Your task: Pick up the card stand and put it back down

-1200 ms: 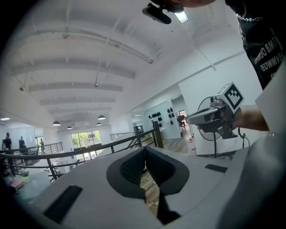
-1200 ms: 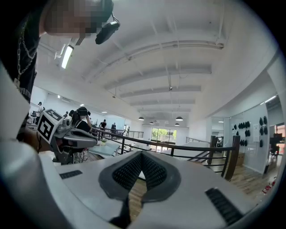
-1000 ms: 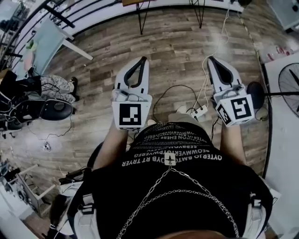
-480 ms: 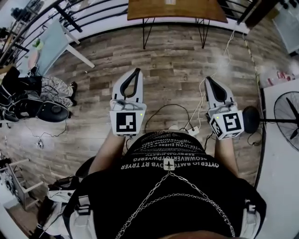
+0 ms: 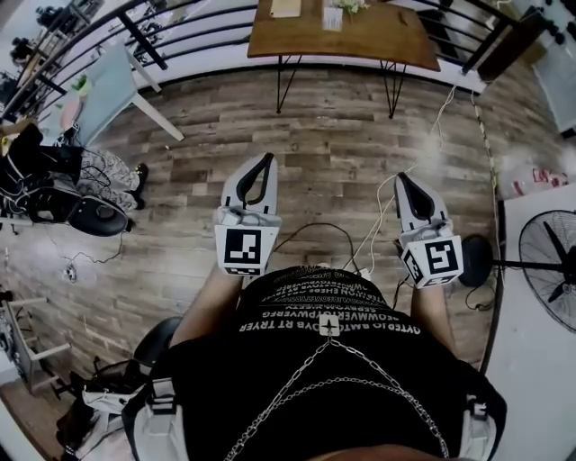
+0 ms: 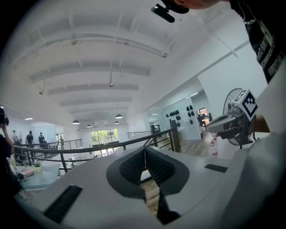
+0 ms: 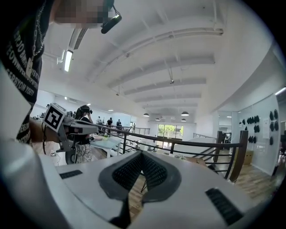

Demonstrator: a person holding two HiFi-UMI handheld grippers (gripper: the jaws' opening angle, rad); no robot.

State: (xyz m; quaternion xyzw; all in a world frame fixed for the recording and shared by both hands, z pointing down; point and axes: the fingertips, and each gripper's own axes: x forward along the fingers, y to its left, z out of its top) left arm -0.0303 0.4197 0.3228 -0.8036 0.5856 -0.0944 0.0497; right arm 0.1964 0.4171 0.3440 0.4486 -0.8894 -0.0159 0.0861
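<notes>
In the head view both grippers are held out level over the wood floor, side by side in front of the person's chest. My left gripper (image 5: pixel 266 158) is shut with nothing in it, as the left gripper view (image 6: pixel 144 150) confirms. My right gripper (image 5: pixel 400 178) is shut and empty too; its pads meet in the right gripper view (image 7: pixel 142 154). A brown wooden table (image 5: pixel 387 36) stands ahead at the top of the head view. On it are a flat pale sheet (image 5: pixel 286 7) and a small pale item (image 5: pixel 333 16), too small to identify as the card stand.
A black railing (image 5: pixel 189 25) runs behind the wooden table. A pale blue table (image 5: pixel 106 83) stands at the left, with a seated person (image 5: pixel 54 185) below it. A standing fan (image 5: pixel 551 268) is at the right. Cables and a power strip (image 5: pixel 360 268) lie on the floor.
The wooden table has come into the head view from the top and moved closer. Both grippers have travelled forward over the floor towards it, still shut.
</notes>
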